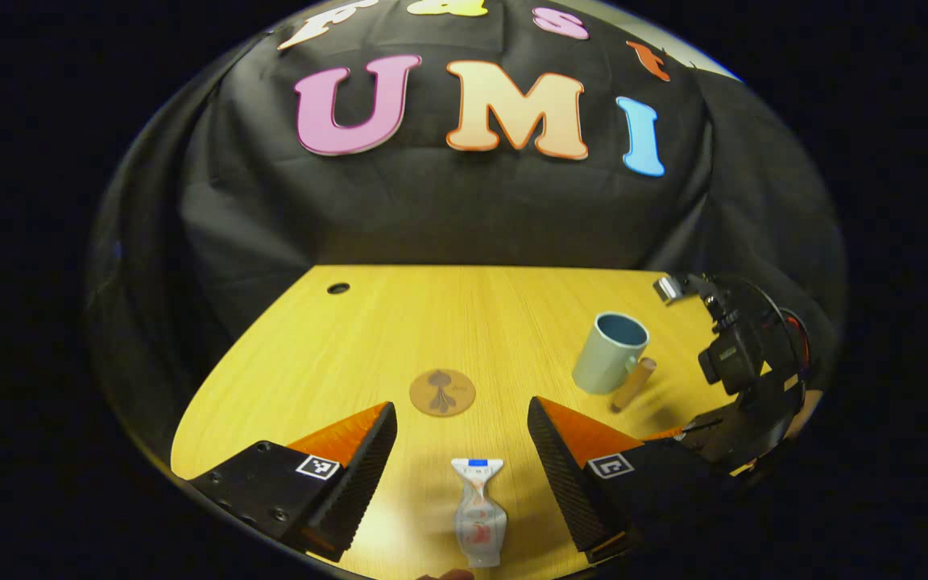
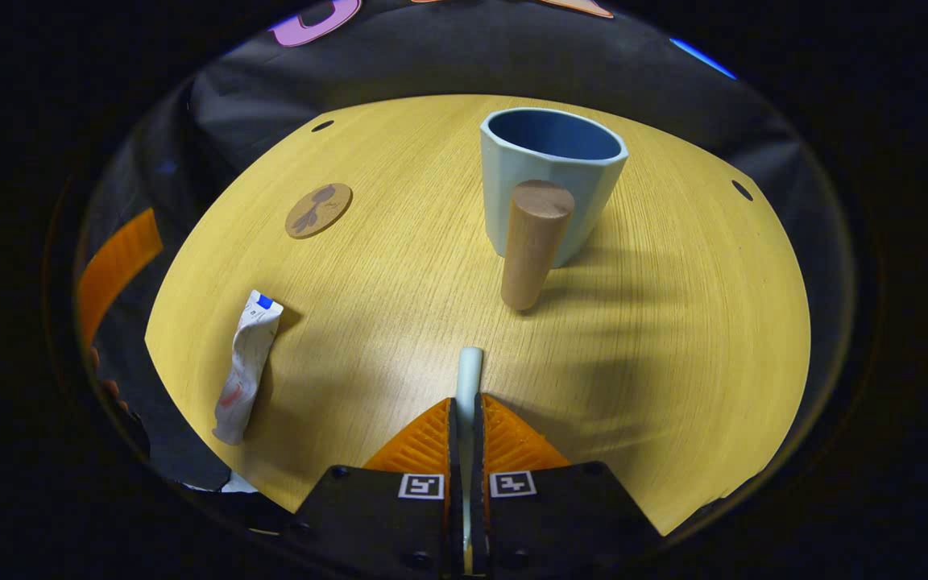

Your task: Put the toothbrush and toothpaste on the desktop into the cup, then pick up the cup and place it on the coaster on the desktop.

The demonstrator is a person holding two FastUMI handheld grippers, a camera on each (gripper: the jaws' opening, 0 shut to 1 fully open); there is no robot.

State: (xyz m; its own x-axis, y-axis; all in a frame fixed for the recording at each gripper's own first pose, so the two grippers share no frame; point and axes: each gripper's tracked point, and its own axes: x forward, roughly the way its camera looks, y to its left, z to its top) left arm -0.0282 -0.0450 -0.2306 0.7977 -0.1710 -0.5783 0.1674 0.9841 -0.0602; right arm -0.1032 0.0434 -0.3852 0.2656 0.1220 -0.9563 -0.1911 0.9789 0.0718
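**Gripping a toothbrush, with the tube waiting between spread fingers**

Pinching a slim pale toothbrush (image 2: pixel 469 379), the right gripper (image 2: pixel 464 419) has its fingers pressed nearly together, with only the thin handle between them. The toothbrush pokes forward past the tips, over the wooden surface (image 2: pixel 673 322). Its bristle end cannot be made out.

Ahead of it stands the cup (image 2: pixel 548 181), pale blue, upright and open at the top. A wooden cylinder, seemingly the cup's handle (image 2: pixel 535 242), juts toward the camera from its near wall. The coaster (image 2: pixel 318 209) lies flat, well apart to the left. The toothpaste (image 2: pixel 246 366) lies on the surface nearer the left edge.

In the left gripper view, the left gripper (image 1: pixel 461 427) has its fingers spread wide and holds nothing. The toothpaste lies lengthwise between them, touching neither, and the coaster sits just beyond.

Risks, as a judgement: the toothbrush is held by a narrow pinch, so it could swivel or slip on its way to the cup. It could also catch the rim or the handle and tip the cup. The tube looks soft and crumpled, so a grasp near one end may let it sag or slide out.
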